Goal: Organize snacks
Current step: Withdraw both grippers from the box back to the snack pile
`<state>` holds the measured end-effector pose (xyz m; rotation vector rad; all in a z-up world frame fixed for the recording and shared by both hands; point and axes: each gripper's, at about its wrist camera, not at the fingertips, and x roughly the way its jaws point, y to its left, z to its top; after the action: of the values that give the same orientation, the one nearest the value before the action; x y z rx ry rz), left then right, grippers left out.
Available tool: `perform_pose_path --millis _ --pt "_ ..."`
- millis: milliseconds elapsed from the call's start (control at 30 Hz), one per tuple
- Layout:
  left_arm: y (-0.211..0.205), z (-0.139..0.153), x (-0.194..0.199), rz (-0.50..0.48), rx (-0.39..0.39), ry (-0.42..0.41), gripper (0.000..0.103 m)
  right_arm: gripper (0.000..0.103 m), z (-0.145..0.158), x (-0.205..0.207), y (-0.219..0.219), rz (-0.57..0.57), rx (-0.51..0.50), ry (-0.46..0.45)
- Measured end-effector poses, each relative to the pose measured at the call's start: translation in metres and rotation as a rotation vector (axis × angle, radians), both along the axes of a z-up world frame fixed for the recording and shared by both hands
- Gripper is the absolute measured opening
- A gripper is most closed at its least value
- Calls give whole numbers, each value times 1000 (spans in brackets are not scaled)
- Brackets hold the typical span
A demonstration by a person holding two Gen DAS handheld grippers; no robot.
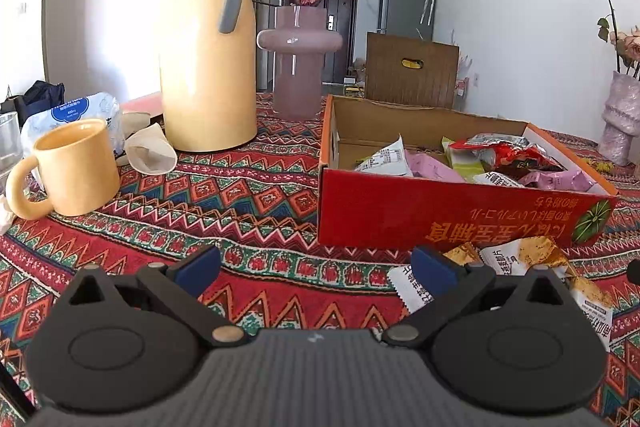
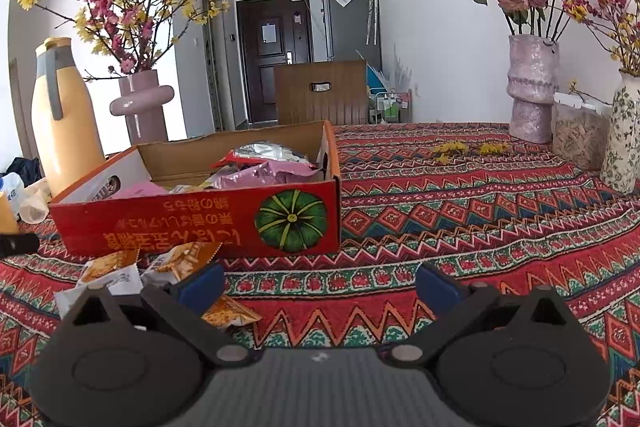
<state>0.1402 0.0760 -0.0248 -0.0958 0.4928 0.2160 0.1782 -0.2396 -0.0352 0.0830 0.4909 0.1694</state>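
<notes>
the red cardboard box [image 1: 460, 211] is sitting on the patterned cloth of the desk [image 1: 248, 195], its near wall carrying a green pumpkin drawing [image 2: 291, 221] and rows of yellow characters that are appearing upside down and are not legible here. inside it, snack packets [image 1: 516, 155] in pink, red, silver and pale green are lying in a loose heap toward one end. more snack packets, orange and white ones [image 2: 120, 267], are lying on the cloth just in front of the box wall, toward the near edge of the desk; their black print is too small to read. the left gripper [image 1: 316, 267] is hovering with its jaws wide apart and holding nothing, the loose packets just beside its right finger. the right gripper [image 2: 318, 281] is likewise standing with jaws apart and empty, the packets lying by its left finger. only the left wrist view is showing the yellow mug [image 1: 68, 171], a paper cup on its side [image 1: 150, 151] and a blue-labelled pack [image 1: 72, 119]. only the right wrist view is showing the rose vase [image 2: 532, 87] and a floral vase [image 2: 624, 135] near the far right edge. both views are showing the yellow flask [image 1: 208, 59] and the pink vase [image 1: 298, 67].
</notes>
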Motion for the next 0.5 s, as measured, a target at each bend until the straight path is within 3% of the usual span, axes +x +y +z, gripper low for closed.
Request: perform_pose_path --millis 500 --pt "-1 -1 -1 -2 -9 -7 103 102 -3 3 -3 1 18 22"
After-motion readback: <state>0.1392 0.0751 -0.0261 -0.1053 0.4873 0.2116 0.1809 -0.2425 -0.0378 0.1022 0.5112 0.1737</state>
